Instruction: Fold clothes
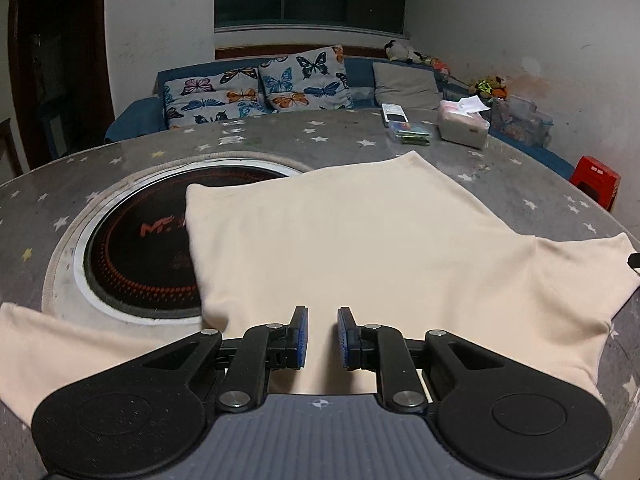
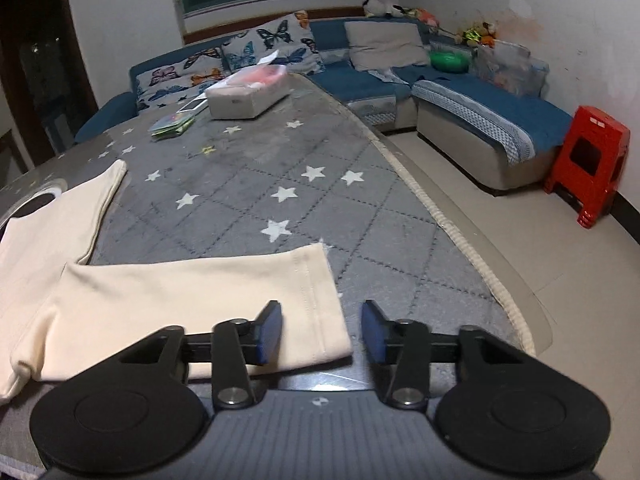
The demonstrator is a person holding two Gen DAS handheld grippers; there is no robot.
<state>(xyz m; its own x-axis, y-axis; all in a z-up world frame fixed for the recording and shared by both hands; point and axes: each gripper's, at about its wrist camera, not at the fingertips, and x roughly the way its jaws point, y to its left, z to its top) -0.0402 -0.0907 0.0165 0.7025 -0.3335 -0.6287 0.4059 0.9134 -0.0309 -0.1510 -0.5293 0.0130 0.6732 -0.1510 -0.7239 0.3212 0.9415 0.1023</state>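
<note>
A cream T-shirt [image 1: 360, 240] lies spread flat on the grey star-patterned table cover [image 1: 280, 136]. In the left wrist view my left gripper [image 1: 322, 336] is open with a narrow gap, hovering over the shirt's near edge between the two sleeves. In the right wrist view the shirt's right sleeve [image 2: 200, 300] lies flat, its hemmed cuff pointing right. My right gripper [image 2: 322, 332] is wide open and empty, just above the cuff's near corner. The left pad [image 2: 269, 332] overlaps the sleeve; the right pad is over bare table cover.
A round black induction hob [image 1: 136, 248] is set in the table, partly under the shirt. A tissue box [image 1: 462, 128], a remote and small packets [image 1: 408, 136] sit at the far side. The table edge [image 2: 472, 252] runs on the right; a sofa [image 2: 460, 100] and a red stool [image 2: 588, 168] stand beyond.
</note>
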